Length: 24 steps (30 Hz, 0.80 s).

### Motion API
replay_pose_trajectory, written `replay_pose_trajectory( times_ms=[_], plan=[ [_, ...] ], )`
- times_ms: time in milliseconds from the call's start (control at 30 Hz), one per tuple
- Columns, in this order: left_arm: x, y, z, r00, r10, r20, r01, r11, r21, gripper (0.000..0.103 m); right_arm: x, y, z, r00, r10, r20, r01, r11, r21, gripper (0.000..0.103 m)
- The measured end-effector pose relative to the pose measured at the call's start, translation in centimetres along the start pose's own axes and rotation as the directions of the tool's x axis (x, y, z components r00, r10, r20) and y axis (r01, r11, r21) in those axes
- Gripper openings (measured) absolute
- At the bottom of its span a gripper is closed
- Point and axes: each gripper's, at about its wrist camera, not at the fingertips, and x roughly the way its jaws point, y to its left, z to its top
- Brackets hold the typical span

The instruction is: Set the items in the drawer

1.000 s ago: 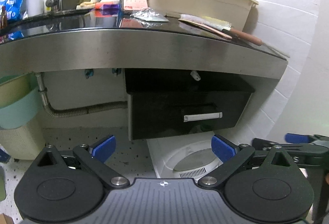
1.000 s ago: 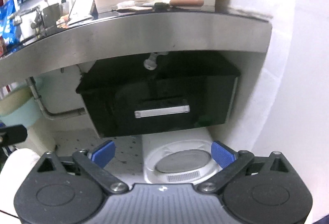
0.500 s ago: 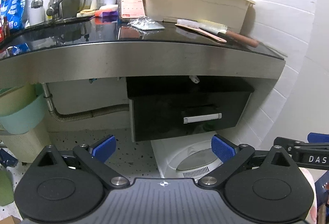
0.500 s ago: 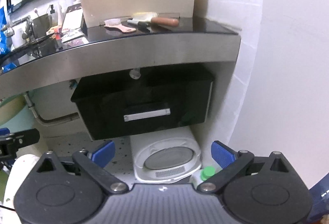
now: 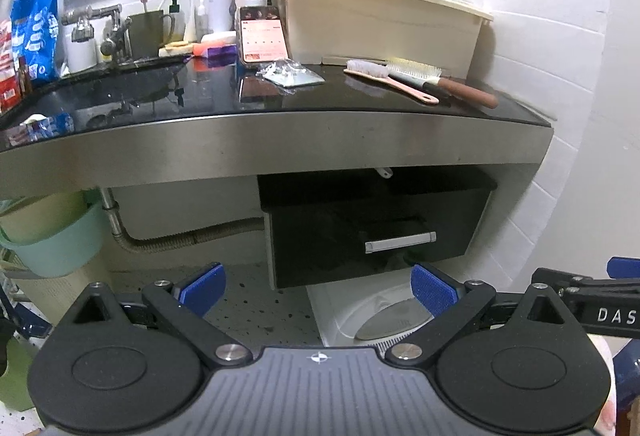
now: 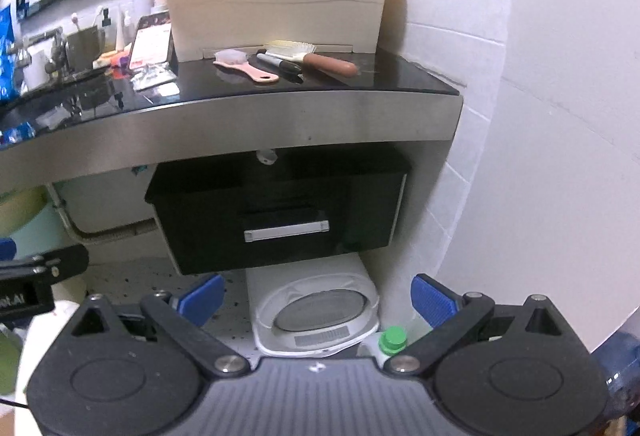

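A black drawer with a silver handle hangs shut under the steel-edged black counter; it also shows in the right wrist view. On the counter's right end lie a pink brush, a black marker and a brown-handled brush. My left gripper is open and empty, well back from the drawer. My right gripper is open and empty, also back from it.
A cream dish box stands behind the brushes. A phone, foil packets, bottles and a tap sit further left. A white scale lies on the floor under the drawer. A green basin hangs at left. White wall at right.
Both grippers have risen and drawn back, so more of the countertop and the items on it shows. The drawer stays shut and both grippers stay open.
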Motion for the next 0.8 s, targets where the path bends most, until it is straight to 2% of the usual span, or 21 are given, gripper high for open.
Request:
replay_pose_trajectory(
  times_ms=[800],
  plan=[
    [-1.4,-0.6,1.0,0.999,0.029,0.023,-0.03,0.999,0.011,0.1,-1.5,0.1,0.4,1.0,0.005,0.022,-0.005,1.0,0.006,0.1]
  ],
)
